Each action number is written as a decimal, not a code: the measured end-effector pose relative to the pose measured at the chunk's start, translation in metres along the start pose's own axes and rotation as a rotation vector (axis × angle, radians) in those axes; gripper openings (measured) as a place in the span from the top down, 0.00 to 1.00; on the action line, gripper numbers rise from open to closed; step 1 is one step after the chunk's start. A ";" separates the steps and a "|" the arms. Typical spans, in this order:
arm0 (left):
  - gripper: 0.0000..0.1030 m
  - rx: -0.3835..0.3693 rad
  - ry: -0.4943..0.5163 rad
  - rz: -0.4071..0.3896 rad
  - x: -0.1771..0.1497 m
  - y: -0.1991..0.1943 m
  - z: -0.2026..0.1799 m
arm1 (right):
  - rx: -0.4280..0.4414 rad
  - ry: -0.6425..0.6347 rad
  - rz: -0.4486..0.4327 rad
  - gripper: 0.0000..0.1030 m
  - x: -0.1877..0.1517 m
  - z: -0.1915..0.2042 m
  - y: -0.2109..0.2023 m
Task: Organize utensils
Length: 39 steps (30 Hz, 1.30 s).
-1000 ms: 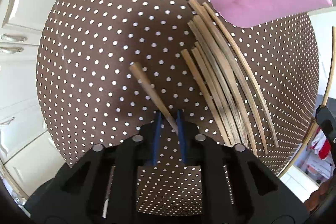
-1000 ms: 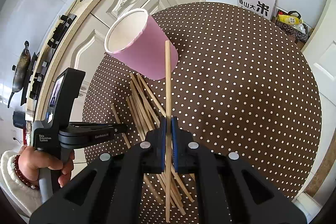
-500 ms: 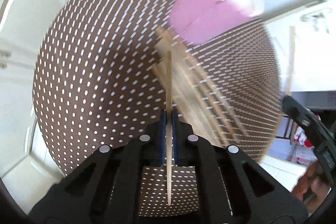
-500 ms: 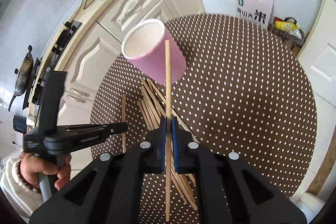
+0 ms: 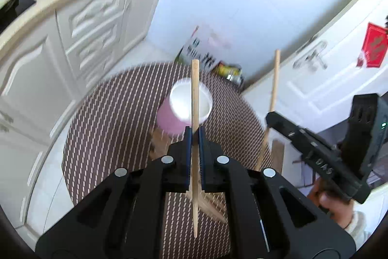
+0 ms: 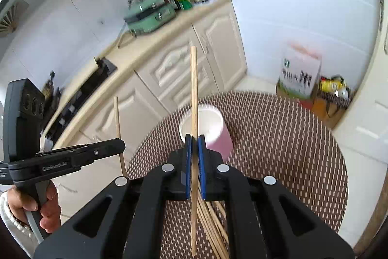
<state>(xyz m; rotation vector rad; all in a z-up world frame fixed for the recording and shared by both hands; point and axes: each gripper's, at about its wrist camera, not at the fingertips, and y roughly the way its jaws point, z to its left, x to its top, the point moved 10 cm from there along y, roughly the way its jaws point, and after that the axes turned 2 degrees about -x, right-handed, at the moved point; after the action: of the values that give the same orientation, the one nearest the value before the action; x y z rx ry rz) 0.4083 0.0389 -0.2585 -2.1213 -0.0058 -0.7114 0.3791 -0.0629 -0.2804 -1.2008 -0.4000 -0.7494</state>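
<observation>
Pinching one slender wooden chopstick [image 5: 194, 98] each, left gripper [image 5: 194, 135] and right gripper [image 6: 194, 142] should align tips above the pink paper cup [image 6: 206, 128] near the dotted table's [image 6: 291, 137] far edge.

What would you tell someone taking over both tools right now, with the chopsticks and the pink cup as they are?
Left tool: shut on a chopstick, held above the table.
Right tool: shut on another chopstick, also raised.
Pink cup: upright on the dotted table; nothing visible inside it.
Remaining chopsticks lie in a loose pile near the cup.
Done: two sticks picked up.
Left: drop both into the cup, then likely collect the pile.
</observation>
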 end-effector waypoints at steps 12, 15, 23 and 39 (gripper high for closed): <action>0.95 -0.015 0.050 -0.256 0.093 0.001 -0.037 | 0.006 -0.089 -0.156 0.96 0.074 0.001 0.020; 0.95 0.009 0.057 -0.286 0.110 0.005 -0.040 | 0.017 -0.081 -0.172 0.96 0.085 -0.007 0.030; 0.94 0.094 0.115 -0.334 0.134 0.042 -0.034 | 0.030 -0.058 -0.211 0.96 0.110 -0.018 0.056; 0.94 0.160 0.153 -0.239 0.102 0.086 -0.004 | 0.030 -0.104 -0.136 0.96 0.081 -0.017 0.108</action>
<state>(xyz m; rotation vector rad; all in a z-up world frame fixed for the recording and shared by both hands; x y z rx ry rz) 0.5132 -0.0426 -0.2709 -1.9268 -0.2288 -0.9801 0.5103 -0.0855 -0.3085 -1.1957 -0.5821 -0.7965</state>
